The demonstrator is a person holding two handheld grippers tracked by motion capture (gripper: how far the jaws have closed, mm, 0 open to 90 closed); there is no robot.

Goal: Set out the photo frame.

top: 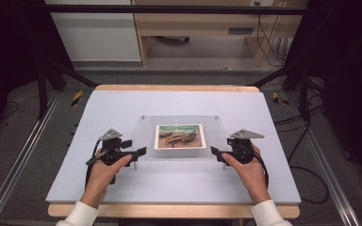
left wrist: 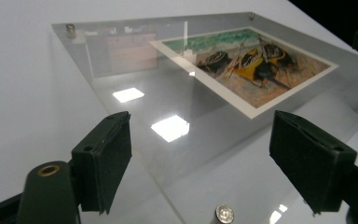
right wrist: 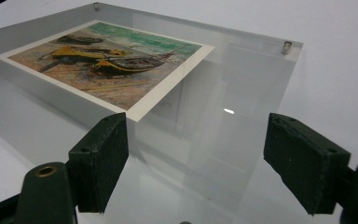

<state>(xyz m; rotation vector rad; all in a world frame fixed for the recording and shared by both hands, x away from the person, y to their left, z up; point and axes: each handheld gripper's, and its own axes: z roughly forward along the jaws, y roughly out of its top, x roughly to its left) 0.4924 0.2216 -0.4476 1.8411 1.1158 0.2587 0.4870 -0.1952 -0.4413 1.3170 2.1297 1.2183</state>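
Nearest the table's front edge, 2 white sleeves (top: 79,215) come in, each hand holding a gripper. The left gripper (top: 140,151) sits at the left side of a clear plastic frame (top: 143,136), the right gripper (top: 214,150) at its right side — both point inward at the frame. In the left gripper view its jaws stand apart, with the frame's near edge and a metal corner stud (left wrist: 224,214) lying between them; the pads press on nothing. In the right gripper view the jaws are likewise spread, the frame's side running between them and no pad touching it. The frame lies flat on the pale blue table mat (top: 99,113), raised on small metal posts, near the mat's middle. Inside it sits a picture of boats (top: 179,136) with a white border. Beyond the table — a wooden desk (top: 193,23).
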